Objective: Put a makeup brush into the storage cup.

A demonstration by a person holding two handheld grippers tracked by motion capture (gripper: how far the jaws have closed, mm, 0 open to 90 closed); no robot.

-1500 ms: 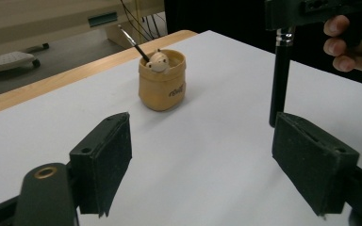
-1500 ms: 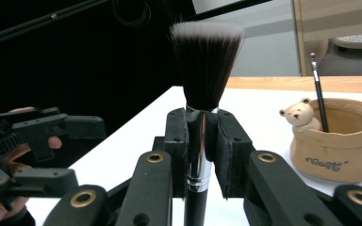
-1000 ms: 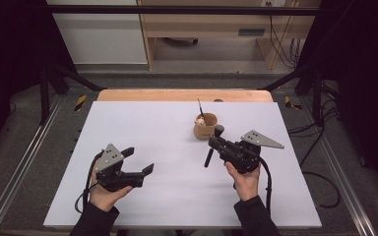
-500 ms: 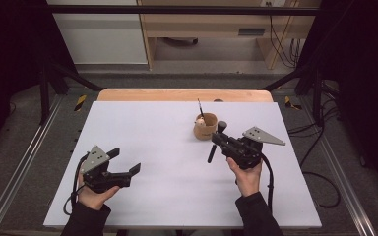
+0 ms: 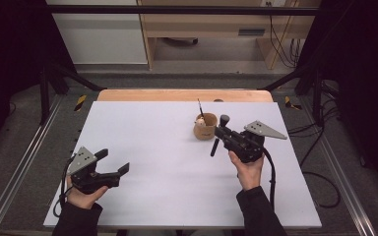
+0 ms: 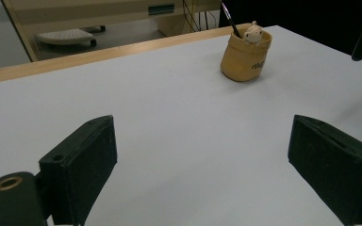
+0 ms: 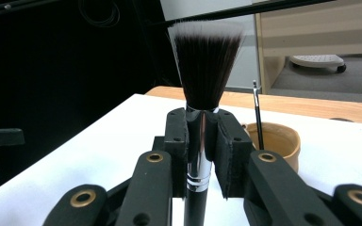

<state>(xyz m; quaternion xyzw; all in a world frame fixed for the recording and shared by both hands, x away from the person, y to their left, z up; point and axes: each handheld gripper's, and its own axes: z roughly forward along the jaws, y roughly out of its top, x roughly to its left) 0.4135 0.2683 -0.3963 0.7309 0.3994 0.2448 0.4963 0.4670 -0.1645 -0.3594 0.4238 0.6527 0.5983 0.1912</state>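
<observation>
One brush (image 7: 202,117) is clamped in the right gripper (image 5: 225,133), its silver ferrule pinched between the two black jaws, which are closed tight on it. In the right gripper view the dark bristles, pale at the tips, fan out above the jaws and the handle runs down between them. From the high view the brush (image 5: 219,132) sits up off the table (image 5: 147,137), bristle end towards the far side, handle end angled down towards the near side, just beside the cup (image 5: 205,129). Whether brush and cup touch I cannot tell.

The cup is a small tan pot standing upright on the white table right of centre, towards the far edge. It holds a thin dark-handled brush (image 5: 200,109) leaning out of the top and a small pale object (image 6: 253,33). Lettering on the cup's side is too small to read.

The left gripper (image 5: 113,164) is well apart from all this, at the near left of the table, held low in the person's left hand (image 5: 84,196). Its jaws have just been opening and stand wide, with nothing between them but bare tabletop. A wooden strip (image 5: 184,95) runs along the table's far edge.
</observation>
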